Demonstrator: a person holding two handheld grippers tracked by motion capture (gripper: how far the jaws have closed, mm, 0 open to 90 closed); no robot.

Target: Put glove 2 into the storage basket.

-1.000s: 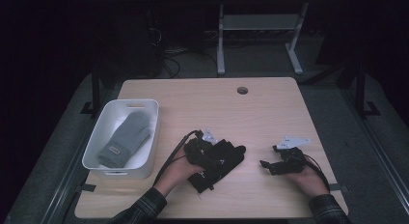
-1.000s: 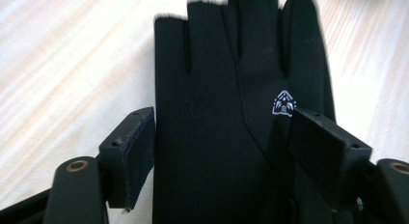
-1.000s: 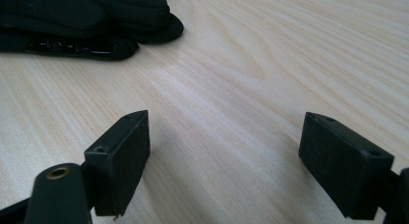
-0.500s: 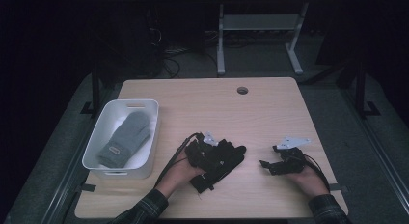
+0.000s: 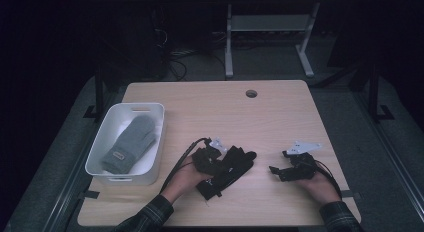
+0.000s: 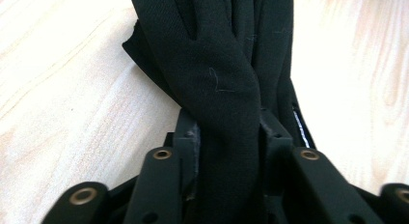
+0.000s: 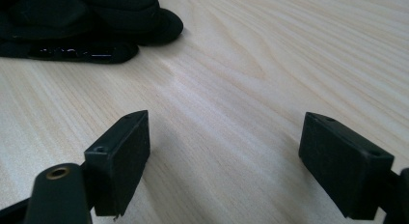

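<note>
we have the left gripper [image 5: 218, 153] with its jaws pinching a bunched fold of the black glove [image 6: 226, 89], which lies on the worktop [image 5: 210, 107] just beside the person's left hand [image 5: 184, 179], at about five o'clock from the white bin [image 5: 100, 147] and well apart from it. those jaws have just been closing, and the left gripper view shows the cloth squeezed between them. the right gripper [image 7: 226, 161] rests at three o'clock from the glove, jaws spread wide over bare wood and holding nothing. a grey mitten [image 5: 131, 142] already lies in the bin, so we judge that the black glove goes there too. to do this well, we would check that the pinch has caught enough cloth and not just one loose layer, lift straight up until the trailing glove fingers clear the worktop, then carry it toward ten o'clock, high enough to pass over the bin's rim before letting go. against the earlier high views, both hands sit in the same places and the glove has hardly shifted; what differs is the grip of the left jaws, now tight on the cloth.
</note>
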